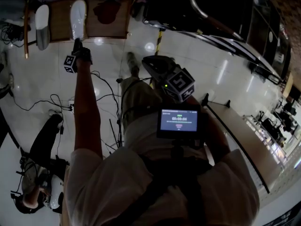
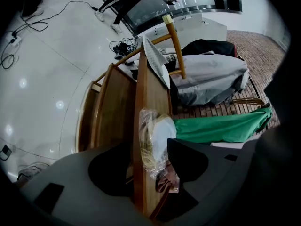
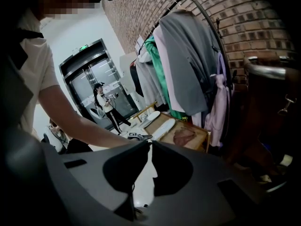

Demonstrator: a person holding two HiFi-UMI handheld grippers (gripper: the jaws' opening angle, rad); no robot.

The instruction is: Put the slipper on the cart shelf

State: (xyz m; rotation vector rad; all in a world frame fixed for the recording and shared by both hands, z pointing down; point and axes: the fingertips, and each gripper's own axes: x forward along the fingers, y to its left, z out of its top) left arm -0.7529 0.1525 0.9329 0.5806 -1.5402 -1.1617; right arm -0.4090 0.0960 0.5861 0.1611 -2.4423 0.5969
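Observation:
A wooden cart shelf stands at the top of the head view with two pale slippers lying on it. The right one, a white slipper in clear plastic wrap, rests on the shelf board between the jaws of my left gripper. Those jaws stand wide apart and do not press on it, so the left gripper is open. The other slipper lies further along the shelf. My right gripper hangs over the floor short of the cart, fingertips together, holding nothing.
A brown cloth lies on the cart. A clothes rack with hanging garments and a green cloth stand behind it. Cables run over the shiny floor. A person sits low at the left.

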